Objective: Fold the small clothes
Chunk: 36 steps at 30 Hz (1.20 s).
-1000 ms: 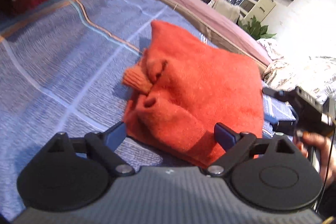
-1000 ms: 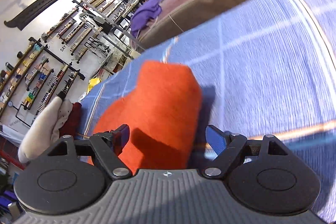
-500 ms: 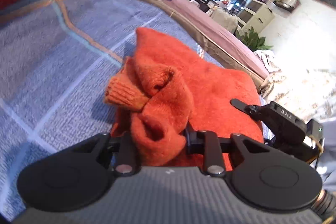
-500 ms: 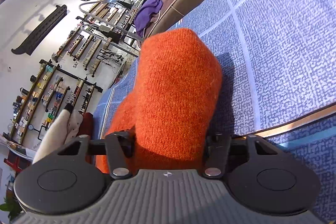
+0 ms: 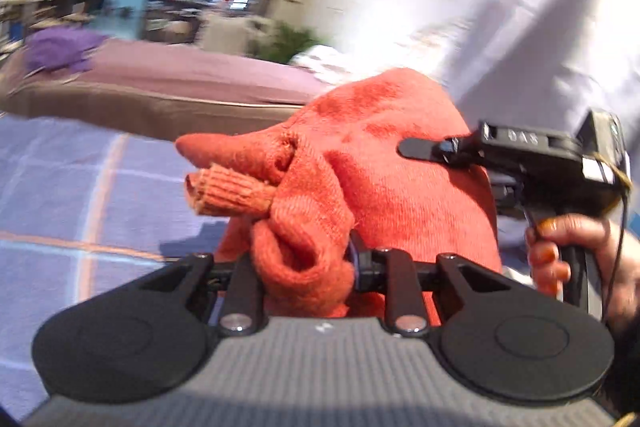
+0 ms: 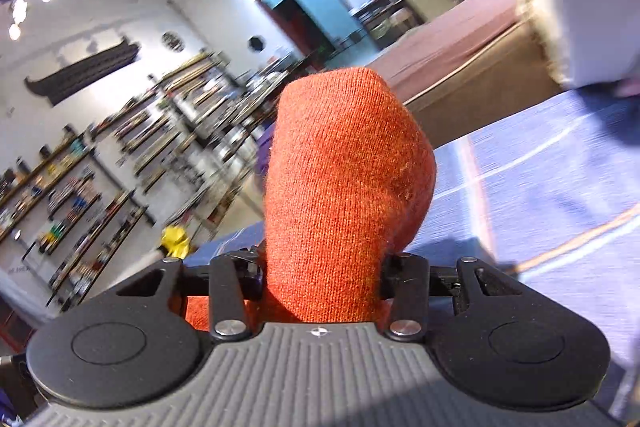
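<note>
An orange knitted sweater (image 5: 384,163) is lifted off the blue checked bedcover (image 5: 80,195). My left gripper (image 5: 308,271) is shut on a bunched edge of it, with a ribbed cuff (image 5: 228,189) sticking out to the left. My right gripper (image 6: 320,279) is shut on another folded edge of the sweater (image 6: 344,179), which rises above its jaws. In the left wrist view the right gripper (image 5: 432,149) shows at the sweater's right side, held by a hand (image 5: 560,247).
A second bed with a mauve cover (image 5: 180,75) and a purple garment (image 5: 56,51) lies beyond. The person's white shirt (image 5: 560,27) is close on the right. Wall shelves (image 6: 100,187) stand far left in the right wrist view.
Both grippers closed on the sweater's edges about half a second ago and have since lifted it up off the bedcover; both views now tilt up toward the room.
</note>
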Available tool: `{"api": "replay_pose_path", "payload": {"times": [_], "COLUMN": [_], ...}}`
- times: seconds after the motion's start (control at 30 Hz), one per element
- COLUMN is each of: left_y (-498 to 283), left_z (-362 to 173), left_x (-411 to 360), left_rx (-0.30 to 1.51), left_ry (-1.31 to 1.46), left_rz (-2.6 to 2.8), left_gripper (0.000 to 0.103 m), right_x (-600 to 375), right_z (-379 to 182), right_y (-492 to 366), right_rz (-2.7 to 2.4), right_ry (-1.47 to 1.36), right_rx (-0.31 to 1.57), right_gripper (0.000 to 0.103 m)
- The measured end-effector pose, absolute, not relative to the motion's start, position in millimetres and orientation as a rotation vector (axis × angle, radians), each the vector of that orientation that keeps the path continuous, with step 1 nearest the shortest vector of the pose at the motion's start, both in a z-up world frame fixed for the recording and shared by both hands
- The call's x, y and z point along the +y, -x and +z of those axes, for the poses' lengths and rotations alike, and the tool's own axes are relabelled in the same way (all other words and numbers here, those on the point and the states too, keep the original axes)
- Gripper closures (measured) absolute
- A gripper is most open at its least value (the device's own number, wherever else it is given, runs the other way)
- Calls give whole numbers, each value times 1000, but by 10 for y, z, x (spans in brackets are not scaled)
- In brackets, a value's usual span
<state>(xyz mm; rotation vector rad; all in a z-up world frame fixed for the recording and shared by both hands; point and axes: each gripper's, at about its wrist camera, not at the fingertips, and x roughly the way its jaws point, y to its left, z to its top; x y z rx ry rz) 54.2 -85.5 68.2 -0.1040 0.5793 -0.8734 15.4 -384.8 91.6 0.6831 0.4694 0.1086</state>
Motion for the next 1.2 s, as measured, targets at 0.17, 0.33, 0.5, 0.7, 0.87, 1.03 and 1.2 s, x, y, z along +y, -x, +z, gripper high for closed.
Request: {"api": "replay_pose_path", "payload": {"times": [0.17, 0.33, 0.5, 0.7, 0.87, 1.03, 1.2], "left_y": [66, 556, 690, 514, 400, 446, 486], "left_z": [756, 392, -102, -333, -166, 85, 377], "left_x": [-1765, -2529, -2686, -2435, -2336, -2345, -2283], "left_rx": [571, 687, 781, 860, 834, 717, 500], "left_ry": [31, -24, -61, 1, -29, -163, -279], "left_rz": [-1105, -1175, -1127, -1088, -1053, -988, -914], "left_gripper": [80, 80, 78, 46, 42, 29, 23], "right_x": [-4645, -5138, -5404, -5574, -5573, -5680, -5296], "right_z": [1103, 754, 65, -378, -225, -258, 112], "right_y": [841, 1438, 1662, 1824, 1824, 1847, 2114], "right_rz": [-49, -169, -245, -245, -267, -361, -513], "right_ry": [-711, -762, -865, -957, -926, -900, -665], "right_rx": [427, 440, 467, 375, 379, 435, 383], "right_gripper": [26, 26, 26, 25, 27, 2, 0]}}
